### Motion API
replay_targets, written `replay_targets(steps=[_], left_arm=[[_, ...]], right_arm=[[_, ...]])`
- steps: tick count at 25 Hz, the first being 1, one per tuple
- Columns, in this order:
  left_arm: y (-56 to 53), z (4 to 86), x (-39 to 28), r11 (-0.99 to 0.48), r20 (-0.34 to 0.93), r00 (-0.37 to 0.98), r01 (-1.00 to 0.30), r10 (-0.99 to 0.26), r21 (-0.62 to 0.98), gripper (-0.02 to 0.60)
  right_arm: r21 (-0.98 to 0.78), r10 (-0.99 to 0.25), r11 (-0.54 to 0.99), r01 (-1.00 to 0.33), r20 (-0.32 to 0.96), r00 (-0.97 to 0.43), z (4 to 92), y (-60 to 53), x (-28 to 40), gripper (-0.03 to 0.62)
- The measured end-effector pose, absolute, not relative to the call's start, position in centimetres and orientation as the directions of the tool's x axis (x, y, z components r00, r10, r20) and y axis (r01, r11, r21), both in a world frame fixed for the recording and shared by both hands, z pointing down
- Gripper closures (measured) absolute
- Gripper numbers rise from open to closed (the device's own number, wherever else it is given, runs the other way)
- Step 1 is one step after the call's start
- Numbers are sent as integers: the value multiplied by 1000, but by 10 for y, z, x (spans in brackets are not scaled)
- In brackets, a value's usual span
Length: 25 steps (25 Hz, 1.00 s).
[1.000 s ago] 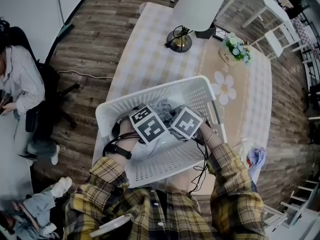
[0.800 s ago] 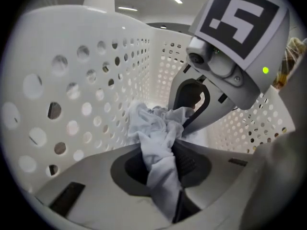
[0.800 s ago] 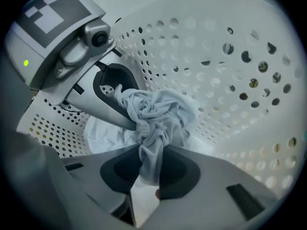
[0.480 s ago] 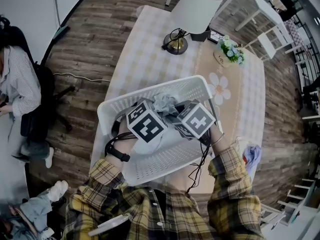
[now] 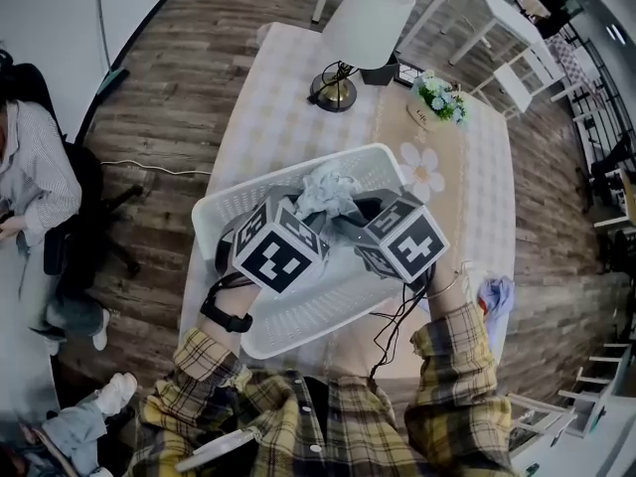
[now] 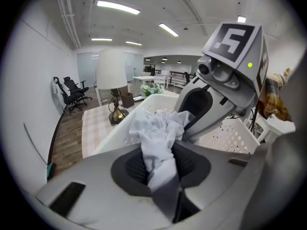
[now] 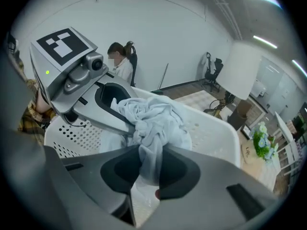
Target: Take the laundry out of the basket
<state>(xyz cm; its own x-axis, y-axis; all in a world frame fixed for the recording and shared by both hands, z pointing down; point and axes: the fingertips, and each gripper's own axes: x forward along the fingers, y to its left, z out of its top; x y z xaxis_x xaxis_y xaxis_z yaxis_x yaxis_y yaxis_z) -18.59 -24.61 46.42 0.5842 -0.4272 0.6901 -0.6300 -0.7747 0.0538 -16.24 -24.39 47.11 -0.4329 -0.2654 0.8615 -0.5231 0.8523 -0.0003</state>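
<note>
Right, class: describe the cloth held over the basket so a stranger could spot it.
On the checked table stands a white basket. Over it hangs a crumpled pale cloth. Unlike the blue cloth at the table's edge, it is pinched by the left hand-held gripper and right hand-held gripper.

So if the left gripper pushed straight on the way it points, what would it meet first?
Probably the right gripper, close ahead and just right of the white cloth that both jaws clamp; depth is unclear.

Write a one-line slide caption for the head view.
The left gripper and right gripper both clamp one crumpled white garment over the white basket on a checked table.
</note>
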Motion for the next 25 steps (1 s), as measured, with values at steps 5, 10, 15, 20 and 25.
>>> replay_targets(steps=[5, 10, 15, 20, 25], left_arm=[[-235, 422, -189, -767, 638, 573, -641, -514, -42, 465], [-217, 378, -187, -763, 591, 570, -635, -571, -125, 465], [-204, 348, -182, -760, 561, 573, -627, -598, -171, 465], [-187, 317, -163, -765, 509, 609, -620, -608, -172, 469], [-167, 289, -126, -768, 452, 639, -610, -622, -194, 469]], right_arm=[[49, -391, 810, -585, 788, -476, 429, -231, -166, 480], [47, -484, 772, -634, 691, -538, 387, -213, -163, 482], [43, -538, 753, -656, 614, -577, 358, -200, -156, 482], [42, -585, 740, -671, 533, -611, 328, -185, -138, 482], [52, -631, 724, -688, 454, -630, 298, -165, -100, 482]])
